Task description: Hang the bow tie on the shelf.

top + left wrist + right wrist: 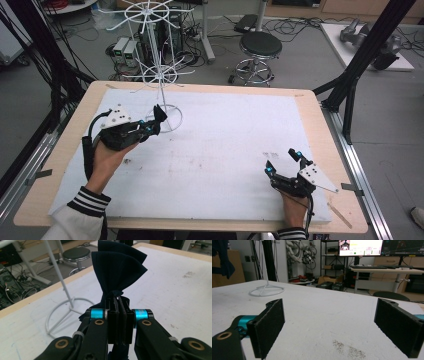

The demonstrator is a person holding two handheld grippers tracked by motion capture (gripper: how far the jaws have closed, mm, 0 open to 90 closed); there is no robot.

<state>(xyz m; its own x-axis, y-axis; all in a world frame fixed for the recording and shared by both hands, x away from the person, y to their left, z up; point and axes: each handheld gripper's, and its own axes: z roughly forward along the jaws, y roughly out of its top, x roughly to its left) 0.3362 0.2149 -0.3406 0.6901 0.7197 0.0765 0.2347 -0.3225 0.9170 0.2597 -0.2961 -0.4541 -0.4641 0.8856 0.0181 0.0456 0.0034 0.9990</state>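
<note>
Left gripper (pixel 156 120): held in the person's left hand (pixel 107 155) over the desk's far-left part; jaws pressed together on a dark cloth (pixel 117 272), seen close in the left gripper view (pixel 120 315).
Cloth: dark navy, pinched at a gathered point between the jaws; it fans out above them in two folds and a bit hangs below. In the high view it shows as a small dark bunch (pixel 160 114) at the gripper's tip, just beside the rack's pole.
Rack (pixel 159 75): white wire stand with spoke arms at two levels on a thin pole; its ring base (pixel 65 315) sits on the desk near the far edge, left of the middle. The base ring also shows far off in the right gripper view (pixel 266 290).
Right gripper (pixel 285 162): held in the right hand (pixel 295 207) near the desk's near-right corner, low over the surface; jaws spread wide with nothing between them (pixel 329 322).
Desk (pixel 225 145): wooden top under a white sheet with faint dark smudges.
Stool (pixel 260 47): round black seat on the floor beyond the far edge.
</note>
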